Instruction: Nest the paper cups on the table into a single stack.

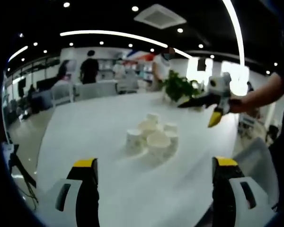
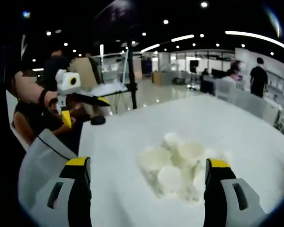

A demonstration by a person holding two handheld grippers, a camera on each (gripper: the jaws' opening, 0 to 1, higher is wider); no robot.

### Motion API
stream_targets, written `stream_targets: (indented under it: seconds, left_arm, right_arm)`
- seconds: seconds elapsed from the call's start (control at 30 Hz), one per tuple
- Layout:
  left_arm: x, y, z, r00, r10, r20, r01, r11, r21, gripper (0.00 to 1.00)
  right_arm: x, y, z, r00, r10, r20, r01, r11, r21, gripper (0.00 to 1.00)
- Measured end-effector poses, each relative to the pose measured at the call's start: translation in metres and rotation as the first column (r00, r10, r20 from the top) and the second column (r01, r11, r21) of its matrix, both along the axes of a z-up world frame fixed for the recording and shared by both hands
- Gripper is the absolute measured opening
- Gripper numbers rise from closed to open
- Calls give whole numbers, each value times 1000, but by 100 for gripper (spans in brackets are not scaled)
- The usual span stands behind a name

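I have both tools raised above the broad white counter [image 1: 85, 137], and neither touches anything. In the left gripper view, my left hand-held gripper [image 1: 155, 177] stands wide, its black jaws with yellow tips far apart and nothing between them. Beyond them, near the middle of the counter, sits the cluster of white paper cups [image 1: 152, 134]: several packed close together, some touching, a few with open mouths upward; I cannot count them exactly. Further right in that view, my right hand-held gripper [image 1: 206, 106] hangs in the air above the counter's far side, held by a bare forearm, its two yellow-tipped jaws spread and empty. A green potted plant [image 1: 179, 87] stands behind it.

In the right gripper view, the right tool's jaws are wide with the cups [image 2: 177, 165] lying on the counter between and just ahead of them. The left hand-held gripper [image 2: 80, 109] shows at upper left, open, held above the counter's edge.
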State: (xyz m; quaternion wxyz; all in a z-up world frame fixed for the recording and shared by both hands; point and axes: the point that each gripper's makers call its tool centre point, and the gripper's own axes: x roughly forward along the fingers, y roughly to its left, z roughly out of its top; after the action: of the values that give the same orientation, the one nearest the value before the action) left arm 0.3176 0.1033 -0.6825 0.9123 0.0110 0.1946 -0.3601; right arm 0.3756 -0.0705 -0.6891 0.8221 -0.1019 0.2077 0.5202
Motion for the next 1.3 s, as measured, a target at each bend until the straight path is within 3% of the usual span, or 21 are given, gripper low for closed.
stream_targets:
  seconds: [0.4,0.9,1.3]
  left_arm:
    - [4,9,-9,999,48,-16,-48,998,-29,100]
    - [2,12,-17,997,57,-43,-58,998,-29,100]
    - [1,12,-22,995,79,-64,-82,996,-47,100]
  right_arm:
    - [9,15,-7,999,46,-25,-46,999,-9,97]
    - [14,44,-22,990,135,-35,-137,989,-50,95]
    - [19,53,-34,986,146,-81,-150,988,-39,90]
